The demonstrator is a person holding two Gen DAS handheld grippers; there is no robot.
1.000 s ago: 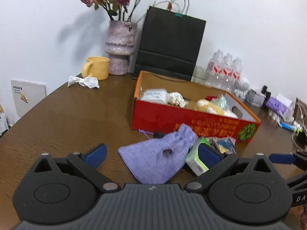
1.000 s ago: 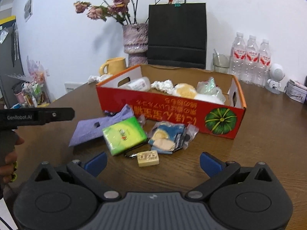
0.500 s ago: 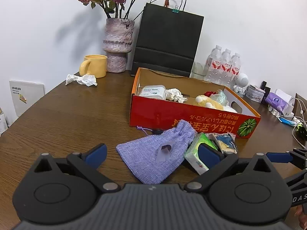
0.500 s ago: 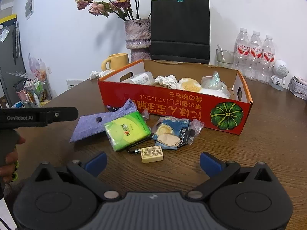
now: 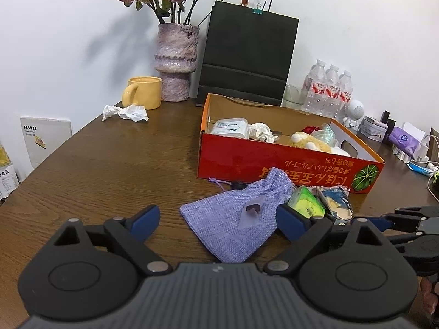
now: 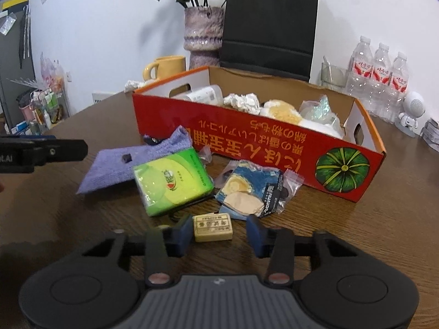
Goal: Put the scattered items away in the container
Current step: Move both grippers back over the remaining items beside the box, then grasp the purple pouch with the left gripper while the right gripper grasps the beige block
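The right gripper [image 6: 218,231] closes its jaws around a small cream block [image 6: 213,227] lying on the table just in front of the red box [image 6: 247,148]; the pads are not yet pressing. The left gripper [image 5: 216,219], jaws narrowing slightly, brackets the purple pouch [image 5: 236,216] beside it without gripping. Next, likely, a firm pinch, then a lift over the box's near wall.

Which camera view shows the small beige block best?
The right wrist view: the small beige block lies in full sight on the table, between the closing right gripper's fingers. In the left wrist view I cannot find it.
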